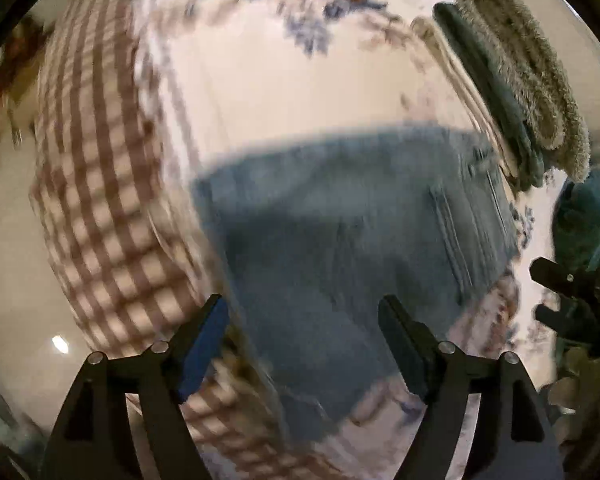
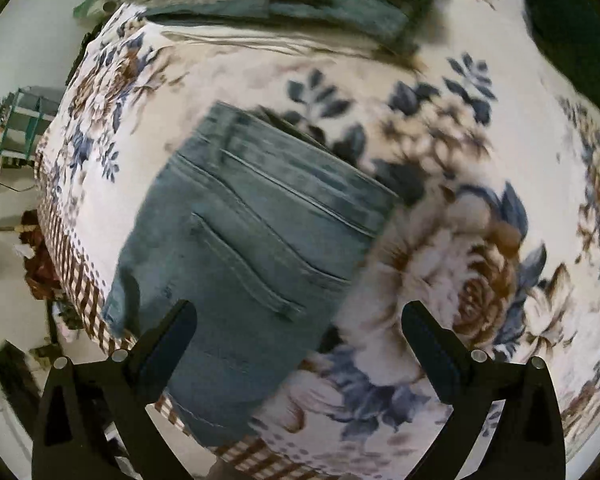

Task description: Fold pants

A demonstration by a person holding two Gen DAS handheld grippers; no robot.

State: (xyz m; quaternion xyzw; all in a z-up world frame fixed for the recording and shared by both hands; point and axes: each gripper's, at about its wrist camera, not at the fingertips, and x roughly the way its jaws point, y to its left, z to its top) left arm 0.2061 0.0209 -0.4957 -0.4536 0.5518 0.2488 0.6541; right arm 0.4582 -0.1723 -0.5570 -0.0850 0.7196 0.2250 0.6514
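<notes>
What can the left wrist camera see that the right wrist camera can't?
Only the left wrist view shows the other gripper, the right gripper, at its right edge. Only the right wrist view shows the big brown flower on the sheet and a green crate off the bed. Both show the folded jeans on the floral sheet and the stacked towels.

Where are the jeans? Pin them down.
The jeans lie folded on the floral bedspread, left of centre in the right wrist view, near the folded stack.

I see bed [image 2: 440, 92] under floral cover, checked border; pale floor [image 1: 8, 264]; green cart [image 2: 28, 120] beyond.
</notes>
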